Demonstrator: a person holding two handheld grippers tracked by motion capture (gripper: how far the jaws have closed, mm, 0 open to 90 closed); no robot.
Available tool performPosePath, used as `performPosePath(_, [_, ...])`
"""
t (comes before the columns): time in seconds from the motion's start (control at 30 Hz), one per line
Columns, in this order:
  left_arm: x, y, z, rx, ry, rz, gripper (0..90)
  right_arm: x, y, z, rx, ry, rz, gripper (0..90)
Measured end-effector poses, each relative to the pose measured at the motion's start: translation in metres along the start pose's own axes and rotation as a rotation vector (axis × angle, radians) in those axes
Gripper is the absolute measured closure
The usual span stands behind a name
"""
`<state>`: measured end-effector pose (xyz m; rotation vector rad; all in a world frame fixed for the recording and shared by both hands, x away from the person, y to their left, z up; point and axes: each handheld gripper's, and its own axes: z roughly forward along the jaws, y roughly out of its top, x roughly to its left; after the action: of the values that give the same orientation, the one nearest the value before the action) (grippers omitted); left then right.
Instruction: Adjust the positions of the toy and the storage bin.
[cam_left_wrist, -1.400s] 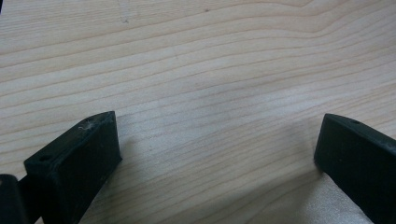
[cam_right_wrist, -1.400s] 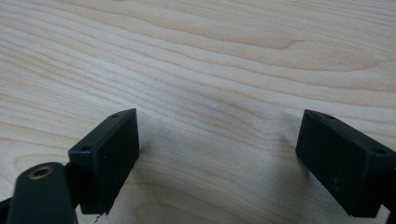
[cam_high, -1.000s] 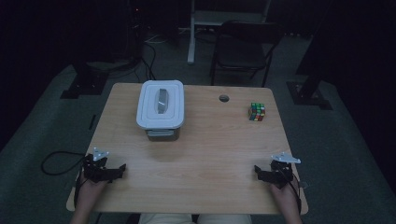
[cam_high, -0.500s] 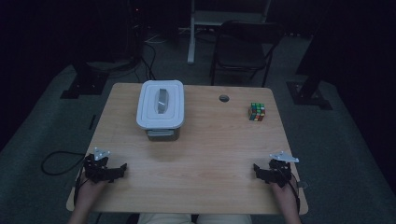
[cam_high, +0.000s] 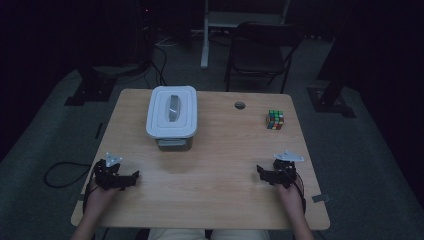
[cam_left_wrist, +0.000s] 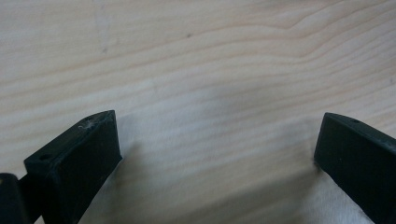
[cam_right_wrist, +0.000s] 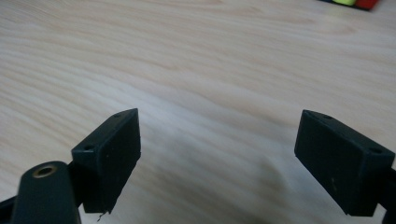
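Both the left gripper (cam_high: 131, 176) and right gripper (cam_high: 262, 171) hover released, fingers gripping nothing, near the lidded white plastic box (cam_high: 172, 112) on the pale wooden counter (cam_high: 215, 165); the right fingers have just been closing slightly.

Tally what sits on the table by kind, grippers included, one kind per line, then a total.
Lidded storage box: 1
Puzzle cube: 1
Grippers: 2, the left gripper and the right gripper, both with jaws apart and nothing between them
Total: 4
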<state>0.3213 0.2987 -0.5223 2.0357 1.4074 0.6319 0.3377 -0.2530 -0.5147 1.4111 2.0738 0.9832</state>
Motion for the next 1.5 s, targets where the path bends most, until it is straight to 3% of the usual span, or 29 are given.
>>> performPosePath(0.13, [0.0,0.007,0.005,0.002,-0.014,0.013,1.0,0.011,0.011,0.013,-0.016,0.027,-0.008,14.4])
performPosePath(0.2, [0.001,0.012,0.006,-0.011,-0.021,-0.013,1.0,0.017,0.016,0.017,-0.043,0.024,-0.021,14.4])
performPosePath(0.27, [0.005,0.016,0.007,-0.01,-0.062,-0.031,1.0,0.022,0.022,0.022,-0.062,0.024,-0.031,14.4])
performPosePath(0.33, [0.009,0.021,0.009,0.002,-0.045,-0.049,1.0,0.026,0.028,0.027,-0.072,0.032,-0.027,14.4])
performPosePath(0.4, [0.015,0.025,0.012,-0.002,-0.064,-0.092,1.0,0.031,0.035,0.033,-0.071,0.043,-0.027,14.4])
performPosePath(0.47, [0.018,0.028,0.015,-0.003,-0.068,-0.103,1.0,0.036,0.04,0.04,-0.065,0.048,-0.039,14.4])
performPosePath(0.8, [0.025,0.05,0.03,-0.028,-0.068,-0.093,1.0,0.054,0.063,0.077,-0.04,0.081,-0.042,14.4])
performPosePath(0.93, [0.022,0.058,0.039,-0.032,-0.067,-0.062,1.0,0.061,0.072,0.088,-0.038,0.093,-0.042,14.4])
performPosePath(0.97, [0.021,0.062,0.044,-0.043,-0.05,-0.041,1.0,0.066,0.077,0.094,-0.035,0.093,-0.052,14.4])
performPosePath(1.13, [0.025,0.07,0.055,-0.071,-0.074,-0.057,1.0,0.075,0.089,0.105,-0.034,0.112,-0.051,14.4])
performPosePath(1.17, [0.027,0.072,0.058,-0.109,-0.06,-0.028,1.0,0.079,0.096,0.11,-0.035,0.119,-0.044,14.4])
performPosePath(1.2, [0.027,0.072,0.058,-0.109,-0.06,-0.028,1.0,0.079,0.096,0.11,-0.035,0.119,-0.044,14.4])
performPosePath(1.23, [0.027,0.076,0.062,-0.123,-0.037,-0.002,1.0,0.083,0.102,0.116,-0.034,0.127,-0.044,14.4])
performPosePath(1.4, [0.033,0.085,0.07,-0.113,-0.051,-0.019,1.1,0.091,0.115,0.13,-0.024,0.143,-0.056,14.4])
performPosePath(1.5, [0.039,0.094,0.078,-0.117,-0.03,-0.036,1.0,0.095,0.125,0.14,-0.017,0.141,-0.055,14.4])
